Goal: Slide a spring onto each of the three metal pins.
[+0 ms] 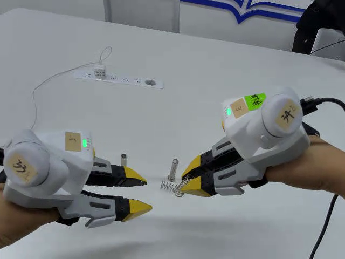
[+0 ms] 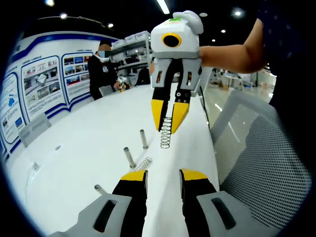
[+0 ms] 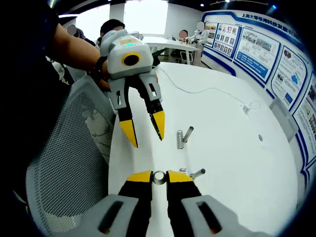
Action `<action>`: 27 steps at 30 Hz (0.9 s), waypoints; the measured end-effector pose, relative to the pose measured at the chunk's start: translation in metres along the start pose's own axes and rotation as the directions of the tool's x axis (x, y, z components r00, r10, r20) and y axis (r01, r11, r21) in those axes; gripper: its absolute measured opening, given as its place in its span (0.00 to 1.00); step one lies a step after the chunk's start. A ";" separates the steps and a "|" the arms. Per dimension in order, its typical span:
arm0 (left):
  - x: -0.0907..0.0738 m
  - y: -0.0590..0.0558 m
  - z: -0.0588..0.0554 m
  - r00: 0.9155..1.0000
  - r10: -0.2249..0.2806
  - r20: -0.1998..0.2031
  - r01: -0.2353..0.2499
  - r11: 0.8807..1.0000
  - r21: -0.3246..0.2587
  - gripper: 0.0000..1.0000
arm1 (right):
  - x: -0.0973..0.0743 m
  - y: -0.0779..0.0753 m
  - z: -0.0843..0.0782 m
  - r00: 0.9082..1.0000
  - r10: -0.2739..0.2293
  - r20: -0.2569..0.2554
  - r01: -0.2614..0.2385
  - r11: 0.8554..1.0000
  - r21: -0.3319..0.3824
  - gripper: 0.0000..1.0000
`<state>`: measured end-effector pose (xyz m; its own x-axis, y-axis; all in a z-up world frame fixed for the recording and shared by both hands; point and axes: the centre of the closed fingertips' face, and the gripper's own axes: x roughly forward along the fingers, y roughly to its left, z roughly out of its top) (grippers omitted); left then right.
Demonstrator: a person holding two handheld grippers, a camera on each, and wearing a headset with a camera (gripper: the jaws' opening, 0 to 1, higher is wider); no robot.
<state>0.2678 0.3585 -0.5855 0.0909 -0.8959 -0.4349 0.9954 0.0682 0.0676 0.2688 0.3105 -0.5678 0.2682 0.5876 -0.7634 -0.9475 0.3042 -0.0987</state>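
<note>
My right gripper (image 1: 190, 180) is shut on a spring (image 1: 171, 186), which sticks out from its yellow tips just above the table. In the right gripper view the spring (image 3: 159, 177) shows end-on as a ring between the tips. An upright metal pin (image 1: 173, 169) stands right behind the spring, and a second pin (image 1: 123, 159) stands further left. My left gripper (image 1: 139, 192) is open with nothing between its jaws, low at the left. In the left gripper view three bare pins stand in a row (image 2: 143, 139) (image 2: 129, 157) (image 2: 98, 189), and a loose spring (image 2: 143, 164) lies beside the middle one.
A white power strip (image 1: 118, 79) with a plug and thin cable lies at the back of the white table (image 1: 226, 70). A black cable (image 1: 328, 218) trails from my right gripper. A mesh chair (image 2: 266, 148) stands at the table's edge. People stand in the background.
</note>
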 end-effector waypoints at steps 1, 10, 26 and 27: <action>-0.004 0.002 -0.002 1.000 0.012 0.004 -0.012 1.000 -0.009 0.27 | -0.003 -0.003 -0.002 1.000 -0.009 -0.004 0.009 1.000 0.006 0.12; -0.025 0.011 -0.011 0.996 0.084 0.011 -0.083 0.995 -0.055 0.33 | -0.017 -0.024 -0.020 0.997 -0.067 -0.041 0.069 0.997 0.044 0.12; -0.047 0.026 -0.020 0.981 0.189 0.034 -0.183 0.975 -0.129 0.39 | -0.035 -0.058 -0.036 0.987 -0.140 -0.080 0.147 0.985 0.087 0.12; -0.048 0.027 -0.021 0.980 0.196 0.035 -0.189 0.973 -0.135 0.39 | -0.035 -0.060 -0.037 0.986 -0.141 -0.085 0.148 0.985 0.089 0.12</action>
<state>0.2912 0.4122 -0.5814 0.2828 -0.8801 -0.3813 0.9551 0.2951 0.0272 0.3098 0.2436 -0.5588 0.3834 0.4732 -0.7932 -0.8778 0.4539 -0.1534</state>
